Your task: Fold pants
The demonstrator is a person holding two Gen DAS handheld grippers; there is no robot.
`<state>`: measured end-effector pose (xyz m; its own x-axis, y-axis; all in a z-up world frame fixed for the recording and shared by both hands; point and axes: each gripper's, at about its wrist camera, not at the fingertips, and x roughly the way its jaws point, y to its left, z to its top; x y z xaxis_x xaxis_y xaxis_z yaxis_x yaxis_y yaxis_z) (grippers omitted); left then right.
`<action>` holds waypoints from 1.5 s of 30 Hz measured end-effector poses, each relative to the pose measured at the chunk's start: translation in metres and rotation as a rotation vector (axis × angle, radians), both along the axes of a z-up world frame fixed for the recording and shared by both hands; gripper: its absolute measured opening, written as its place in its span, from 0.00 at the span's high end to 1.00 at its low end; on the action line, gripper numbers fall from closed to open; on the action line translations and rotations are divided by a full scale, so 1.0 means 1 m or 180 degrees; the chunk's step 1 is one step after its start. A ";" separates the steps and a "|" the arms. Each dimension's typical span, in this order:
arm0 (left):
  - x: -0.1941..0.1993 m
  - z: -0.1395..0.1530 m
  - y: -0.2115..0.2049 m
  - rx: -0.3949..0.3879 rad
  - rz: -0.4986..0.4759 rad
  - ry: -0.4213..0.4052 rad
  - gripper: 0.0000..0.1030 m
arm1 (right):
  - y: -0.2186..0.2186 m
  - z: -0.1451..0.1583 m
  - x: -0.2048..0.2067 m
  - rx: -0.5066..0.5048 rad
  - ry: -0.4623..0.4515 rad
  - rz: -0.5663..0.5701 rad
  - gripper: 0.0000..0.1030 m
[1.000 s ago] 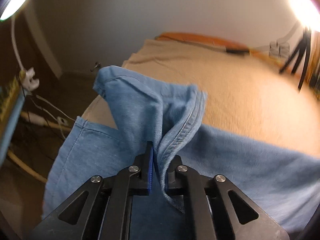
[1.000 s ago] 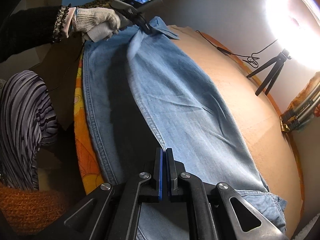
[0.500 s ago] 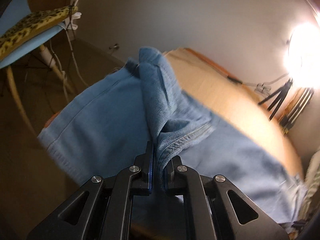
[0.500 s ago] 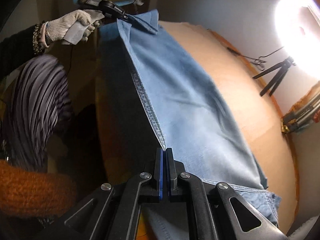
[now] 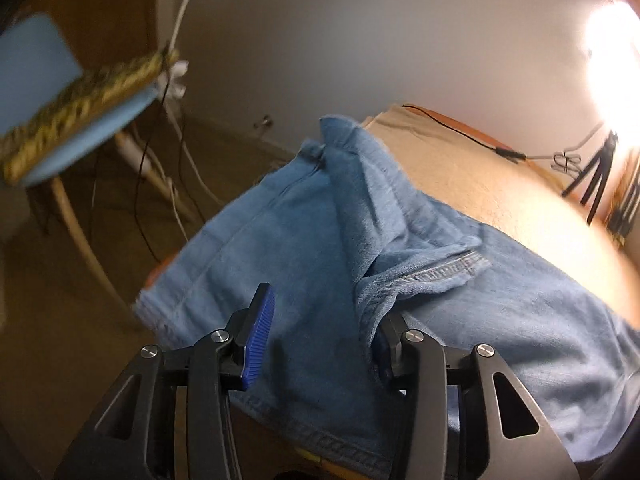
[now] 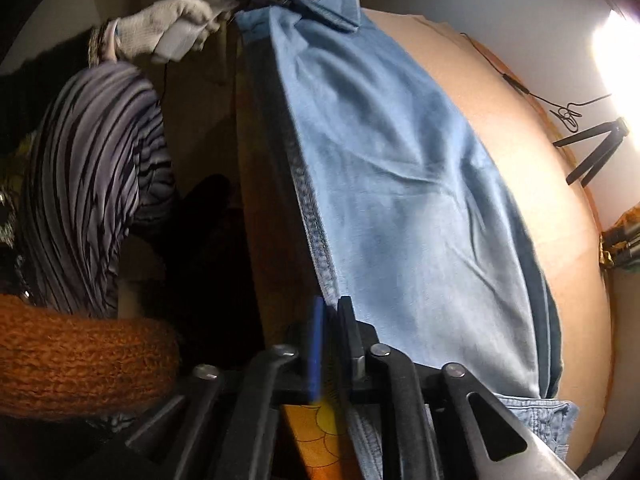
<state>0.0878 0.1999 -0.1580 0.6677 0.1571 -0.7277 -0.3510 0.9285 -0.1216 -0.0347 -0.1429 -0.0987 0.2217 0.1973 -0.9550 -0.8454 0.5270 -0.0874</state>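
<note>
The left tool [image 5: 320,340] has spread its jaws wide: half a second ago they pinched the bunched hem of the jeans [image 5: 360,240], and now the fabric only drapes against the right-hand finger [image 5: 394,344] low in the frame. The right tool [image 6: 331,320] has parted slightly too; the stitched seam edge [image 6: 316,236] now runs into a narrow gap at bottom centre. Across the right wrist view, the jeans have gone from hanging taut to lying flatter on the bench [image 6: 520,128]
</note>
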 end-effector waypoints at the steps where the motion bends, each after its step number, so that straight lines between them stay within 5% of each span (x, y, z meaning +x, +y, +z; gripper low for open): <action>1: -0.003 -0.004 0.001 -0.0031 0.0022 0.0002 0.57 | 0.001 0.006 0.002 0.0040 -0.0019 -0.0006 0.67; 6: -0.018 -0.016 0.023 -0.0603 0.0165 -0.0122 0.56 | 0.018 0.044 0.027 0.0368 -0.0035 -0.0046 0.63; 12: -0.028 -0.007 0.026 -0.0457 0.0013 -0.0136 0.49 | 0.073 0.066 0.097 0.0843 -0.0089 -0.0174 0.60; 18: -0.036 -0.007 0.032 -0.0583 -0.0168 -0.0108 0.47 | 0.150 0.034 0.167 0.1358 0.0272 -0.0424 0.60; 27: -0.038 -0.003 0.025 -0.0393 -0.0489 -0.0036 0.47 | 0.260 -0.048 0.243 0.1577 0.0918 -0.0885 0.61; 32: -0.049 0.004 0.020 -0.0122 -0.0709 0.0022 0.47 | 0.287 -0.078 0.251 0.1430 0.1170 -0.0977 0.72; 35: -0.058 0.011 0.015 0.0062 -0.0797 0.0015 0.47 | 0.294 -0.078 0.247 0.1447 0.1243 -0.0929 0.93; 37: -0.066 0.018 0.011 0.0121 -0.0837 -0.0063 0.47 | 0.298 -0.070 0.245 0.1487 0.1214 -0.0888 0.97; 41: -0.070 0.026 0.011 0.0041 -0.0862 -0.0204 0.47 | 0.310 -0.042 0.244 0.1702 0.1227 -0.0821 0.98; 45: -0.065 0.022 0.023 -0.0299 -0.0807 -0.0313 0.47 | 0.342 -0.019 0.245 0.1869 0.1295 -0.0657 0.98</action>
